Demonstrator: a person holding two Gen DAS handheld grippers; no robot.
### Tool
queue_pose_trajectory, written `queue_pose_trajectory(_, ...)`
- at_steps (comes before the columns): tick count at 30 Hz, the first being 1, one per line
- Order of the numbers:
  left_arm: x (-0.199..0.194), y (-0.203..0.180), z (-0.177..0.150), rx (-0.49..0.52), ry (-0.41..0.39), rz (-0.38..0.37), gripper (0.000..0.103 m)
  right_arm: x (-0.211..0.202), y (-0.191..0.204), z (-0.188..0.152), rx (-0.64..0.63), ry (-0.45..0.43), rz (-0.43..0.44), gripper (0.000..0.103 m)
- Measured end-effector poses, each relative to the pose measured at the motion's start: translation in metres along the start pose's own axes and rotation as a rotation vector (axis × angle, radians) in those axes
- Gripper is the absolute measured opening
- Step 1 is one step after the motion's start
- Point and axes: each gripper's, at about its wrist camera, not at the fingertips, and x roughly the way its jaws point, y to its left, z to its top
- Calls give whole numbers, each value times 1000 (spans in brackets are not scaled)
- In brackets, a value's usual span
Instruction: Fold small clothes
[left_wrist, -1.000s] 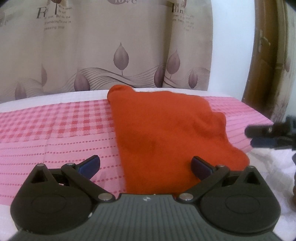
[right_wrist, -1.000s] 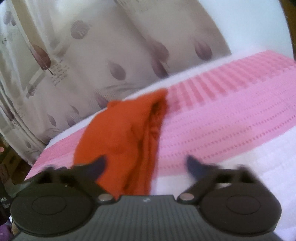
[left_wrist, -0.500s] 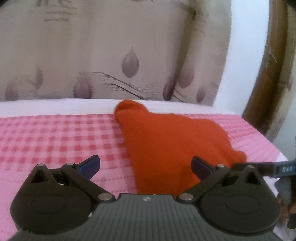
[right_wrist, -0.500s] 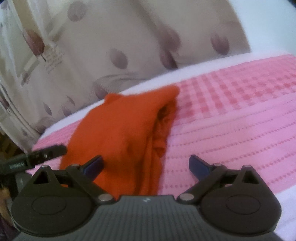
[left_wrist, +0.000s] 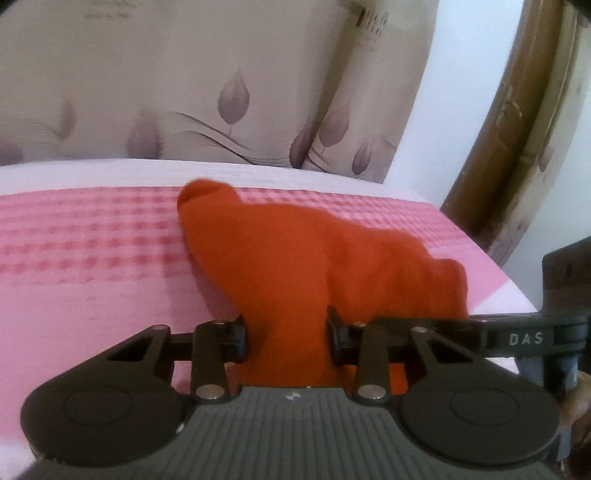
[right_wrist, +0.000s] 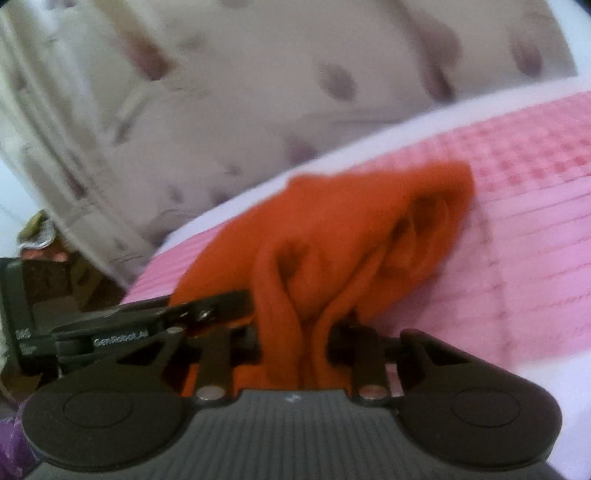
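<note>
An orange-red small garment (left_wrist: 295, 258) lies on a pink checked bedspread (left_wrist: 92, 258), its near edge raised and bunched. My left gripper (left_wrist: 288, 336) has its jaws closing, and both pads press on a gathered fold of that near edge. My right gripper (right_wrist: 293, 339) is also closing, pinching a rumpled bunch of the same garment (right_wrist: 351, 229). The two grippers stand side by side: the right one's finger (left_wrist: 517, 336) reaches in from the right of the left wrist view, and the left one's finger (right_wrist: 210, 308) from the left of the right wrist view.
A beige curtain (left_wrist: 221, 92) with a leaf print hangs behind the bed. A brown wooden door frame (left_wrist: 498, 147) and a white wall (left_wrist: 461, 92) stand at the right. The bedspread's white border (left_wrist: 110, 170) runs along the far side.
Both grippers stood open behind the flat garment; now both have shut on its near edge, lifting and bunching it. The grippers have come closer together.
</note>
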Motion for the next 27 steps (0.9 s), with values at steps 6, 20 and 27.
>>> queue_pose_trajectory(6, -81, 4, -59, -78, 38, 84, 49, -23, 51, -72, 59, 71, 72, 29)
queue_pose_trajectory(20, -195, -71, -84, 149, -480, 260, 103, -128, 202, -146, -507, -423, -528, 102)
queue_pose_trajectory(27, -218, -84, -82, 116, -598, 226, 103, -138, 219, -174, -542, -567, -645, 102)
